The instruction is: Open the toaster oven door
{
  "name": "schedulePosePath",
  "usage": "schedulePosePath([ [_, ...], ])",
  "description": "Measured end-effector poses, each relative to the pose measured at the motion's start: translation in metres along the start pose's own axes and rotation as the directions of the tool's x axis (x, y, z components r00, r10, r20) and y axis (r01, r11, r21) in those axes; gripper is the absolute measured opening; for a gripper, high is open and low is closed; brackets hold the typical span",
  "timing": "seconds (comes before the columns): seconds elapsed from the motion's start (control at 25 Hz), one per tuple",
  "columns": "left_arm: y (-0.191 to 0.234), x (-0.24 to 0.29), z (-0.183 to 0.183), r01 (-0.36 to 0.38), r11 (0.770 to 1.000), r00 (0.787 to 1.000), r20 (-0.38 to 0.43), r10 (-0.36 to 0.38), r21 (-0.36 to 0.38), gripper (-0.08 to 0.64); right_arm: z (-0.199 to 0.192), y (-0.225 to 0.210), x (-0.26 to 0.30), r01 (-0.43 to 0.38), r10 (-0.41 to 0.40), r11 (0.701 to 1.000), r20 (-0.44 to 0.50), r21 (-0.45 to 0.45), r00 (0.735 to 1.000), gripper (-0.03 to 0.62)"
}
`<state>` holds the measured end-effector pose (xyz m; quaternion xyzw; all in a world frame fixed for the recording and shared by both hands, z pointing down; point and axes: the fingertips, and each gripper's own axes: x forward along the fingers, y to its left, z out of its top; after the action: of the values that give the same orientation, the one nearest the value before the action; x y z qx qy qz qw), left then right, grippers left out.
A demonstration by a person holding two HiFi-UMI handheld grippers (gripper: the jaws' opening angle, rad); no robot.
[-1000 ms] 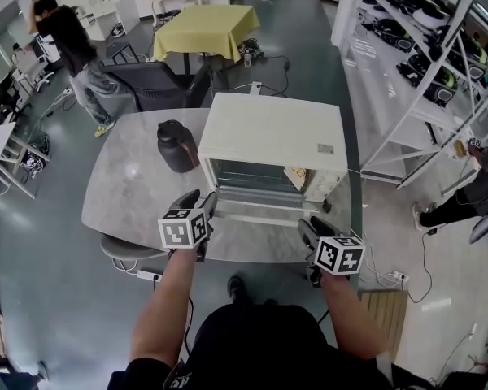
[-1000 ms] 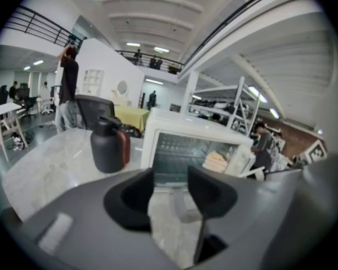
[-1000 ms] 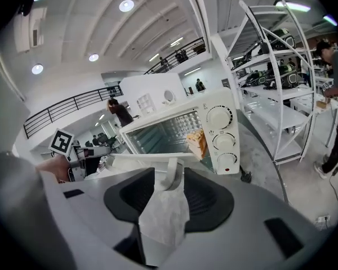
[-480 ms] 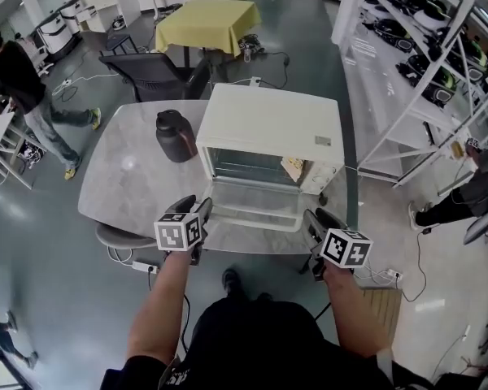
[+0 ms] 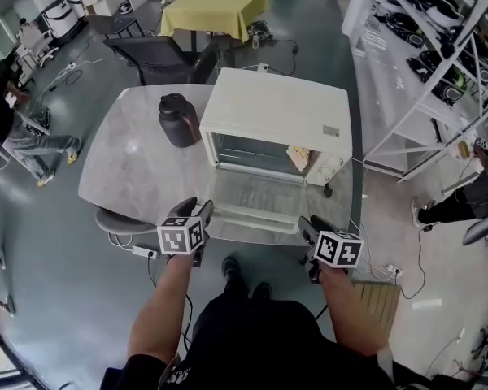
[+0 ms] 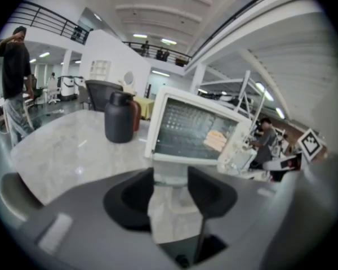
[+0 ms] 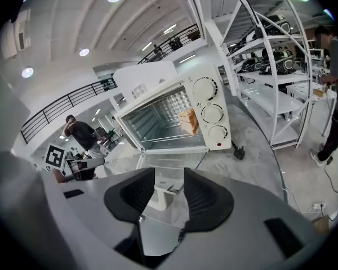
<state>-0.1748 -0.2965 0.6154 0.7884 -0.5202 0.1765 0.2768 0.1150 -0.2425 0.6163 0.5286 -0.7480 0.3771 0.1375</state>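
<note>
The cream toaster oven (image 5: 275, 120) stands on the grey marble table (image 5: 138, 173). Its glass door (image 5: 256, 200) hangs open, folded down flat toward me, and a slice of bread (image 5: 298, 158) shows inside. My left gripper (image 5: 198, 211) hovers open at the door's front left corner. In the left gripper view the oven (image 6: 197, 129) and the door's front edge (image 6: 180, 161) lie just beyond the left gripper (image 6: 170, 187). My right gripper (image 5: 307, 226) is open, off the door's front right corner. In the right gripper view the right gripper (image 7: 169, 193) faces the door (image 7: 172, 157) and the bread (image 7: 187, 120).
A black jug (image 5: 179, 120) stands on the table left of the oven. A grey stool (image 5: 118, 222) sits under the table's near left edge. White shelving (image 5: 423, 71) runs along the right, with a person (image 5: 472, 197) beside it. A power strip (image 5: 143, 253) lies on the floor.
The oven door has swung further down and now lies flat. Both grippers have drawn back a little toward me. The person at the far left has walked away leftward.
</note>
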Motion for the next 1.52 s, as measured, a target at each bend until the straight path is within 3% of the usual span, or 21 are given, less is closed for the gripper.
schedulePosePath([
  [0.6, 0.012, 0.011, -0.065, -0.047, 0.998, 0.991, -0.126, 0.041, -0.041, 0.193, -0.061, -0.011, 0.014, -0.002, 0.011, 0.997, -0.121, 0.077, 0.993, 0.153],
  [0.92, 0.021, 0.027, -0.097, -0.053, 0.997, 0.974, -0.222, 0.040, -0.049, 0.193, -0.092, -0.019, 0.028, 0.031, -0.019, 0.998, -0.188, 0.060, 0.982, 0.135],
  [1.52, 0.021, 0.027, -0.103, -0.060, 0.998, 0.961, -0.271, 0.054, -0.012, 0.193, -0.107, -0.022, 0.027, 0.036, -0.031, 0.999, -0.201, 0.018, 0.979, 0.086],
])
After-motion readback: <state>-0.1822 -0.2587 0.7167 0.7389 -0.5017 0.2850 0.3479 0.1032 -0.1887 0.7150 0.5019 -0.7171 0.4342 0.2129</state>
